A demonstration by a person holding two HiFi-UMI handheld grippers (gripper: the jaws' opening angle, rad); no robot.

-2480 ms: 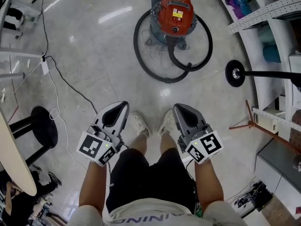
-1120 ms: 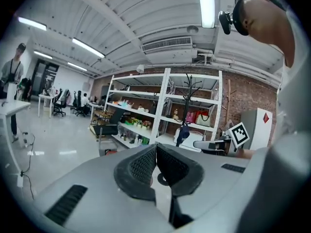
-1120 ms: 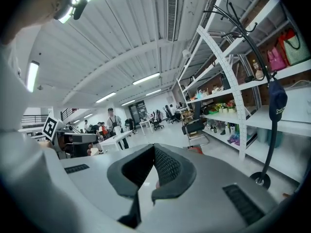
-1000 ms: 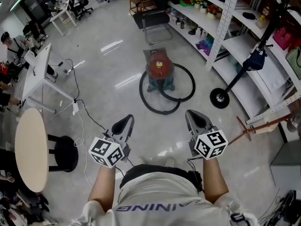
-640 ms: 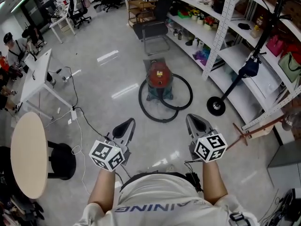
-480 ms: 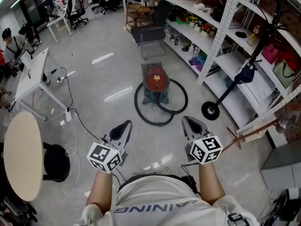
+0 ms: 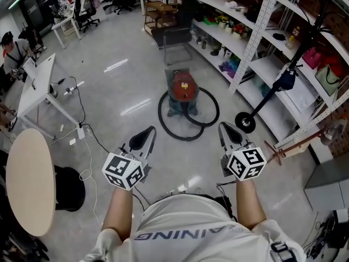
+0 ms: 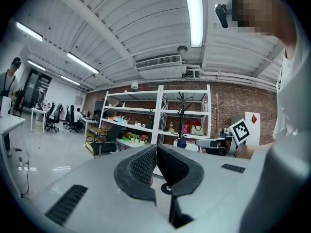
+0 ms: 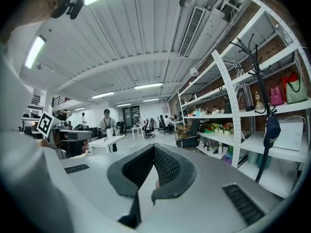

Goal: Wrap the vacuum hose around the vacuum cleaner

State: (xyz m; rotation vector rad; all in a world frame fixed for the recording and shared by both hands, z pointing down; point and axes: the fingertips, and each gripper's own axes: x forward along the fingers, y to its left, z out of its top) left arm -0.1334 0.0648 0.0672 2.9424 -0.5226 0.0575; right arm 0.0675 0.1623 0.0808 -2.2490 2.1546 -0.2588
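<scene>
The vacuum (image 7: 184,86) is red and stands on the floor (image 7: 120,81), well ahead of the person. The black hose (image 7: 159,112) lies in loops on the floor around it and close beside it. It is not wound on the vacuum's body.

The person holds both tongs out in front, side by side and well apart from the vacuum. The left tongs (image 7: 146,132) (image 8: 156,146) are clenched, with nothing between them. The right tongs (image 7: 226,129) (image 9: 154,147) are clenched too, and they hold nothing.

Shelves (image 7: 256,48) run along the right side, with a dark coat stand (image 7: 283,83) in front of them. A chair (image 7: 175,37) sits behind the vacuum. A round desk (image 7: 27,184) and a black stool (image 7: 68,187) are at the left. A thin cable (image 7: 90,138) trails over the floor near them.
</scene>
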